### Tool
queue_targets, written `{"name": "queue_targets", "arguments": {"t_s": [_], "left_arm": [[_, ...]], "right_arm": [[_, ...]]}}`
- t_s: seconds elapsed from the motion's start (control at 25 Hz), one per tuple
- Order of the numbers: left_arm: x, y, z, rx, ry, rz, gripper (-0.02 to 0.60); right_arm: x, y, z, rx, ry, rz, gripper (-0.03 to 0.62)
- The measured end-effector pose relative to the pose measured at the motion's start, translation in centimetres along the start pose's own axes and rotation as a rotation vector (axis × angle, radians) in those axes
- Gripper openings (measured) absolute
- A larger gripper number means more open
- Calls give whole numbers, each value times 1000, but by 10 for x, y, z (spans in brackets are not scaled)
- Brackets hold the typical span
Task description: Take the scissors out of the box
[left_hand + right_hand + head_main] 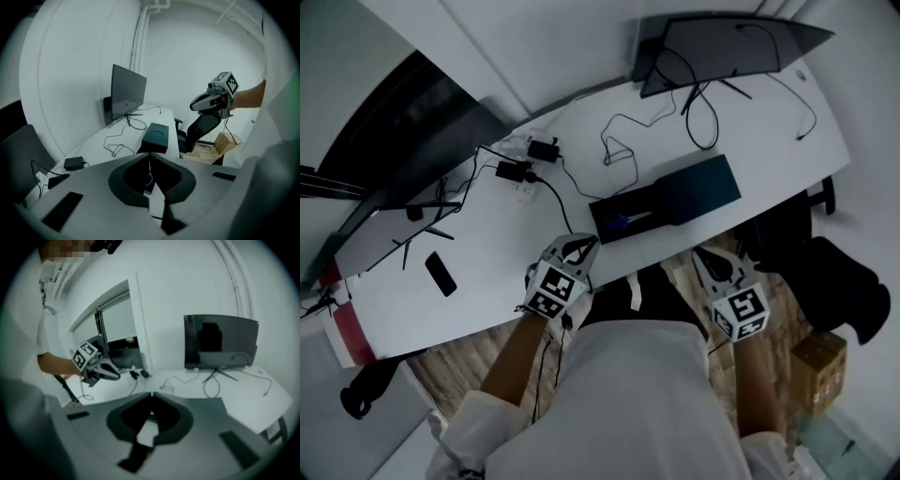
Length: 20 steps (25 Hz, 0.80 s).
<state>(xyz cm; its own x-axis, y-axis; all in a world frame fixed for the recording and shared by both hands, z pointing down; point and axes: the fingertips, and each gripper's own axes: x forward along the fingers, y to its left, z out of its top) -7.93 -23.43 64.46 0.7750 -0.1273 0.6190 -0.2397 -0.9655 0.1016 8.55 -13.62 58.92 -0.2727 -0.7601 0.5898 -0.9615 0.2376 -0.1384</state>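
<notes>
On the white desk [487, 272], near its front edge, sits the dark box [694, 186] with its lid slid partly aside. The scissors [626, 221] lie inside the uncovered end of the tray, blue handles toward the person's left and blades pointing toward the lid. Nothing has been lifted out yet.

The left gripper [579, 246] hangs just short of the desk edge, near the open end of the box but clear of it. Its jaws are pressed together with nothing between them. The right gripper [708, 258] is over the floor in front of the desk, below the lidded end, and is likewise clenched and empty.

By this reading the task has barely begun. What remains is to open a gripper, reach into the tray, close on the scissors and carry them out.
</notes>
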Motion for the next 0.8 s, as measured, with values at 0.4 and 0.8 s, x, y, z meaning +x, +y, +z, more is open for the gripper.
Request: {"name": "queue_targets", "arguments": {"t_s": [0.4, 0.8], "left_arm": [[78, 0, -34, 61, 197, -119, 37], [141, 4, -101, 96, 461, -208, 102]], "right_arm": [[26, -12, -28, 63, 57, 34, 35], [50, -29, -56, 124, 113, 98, 35]]}}
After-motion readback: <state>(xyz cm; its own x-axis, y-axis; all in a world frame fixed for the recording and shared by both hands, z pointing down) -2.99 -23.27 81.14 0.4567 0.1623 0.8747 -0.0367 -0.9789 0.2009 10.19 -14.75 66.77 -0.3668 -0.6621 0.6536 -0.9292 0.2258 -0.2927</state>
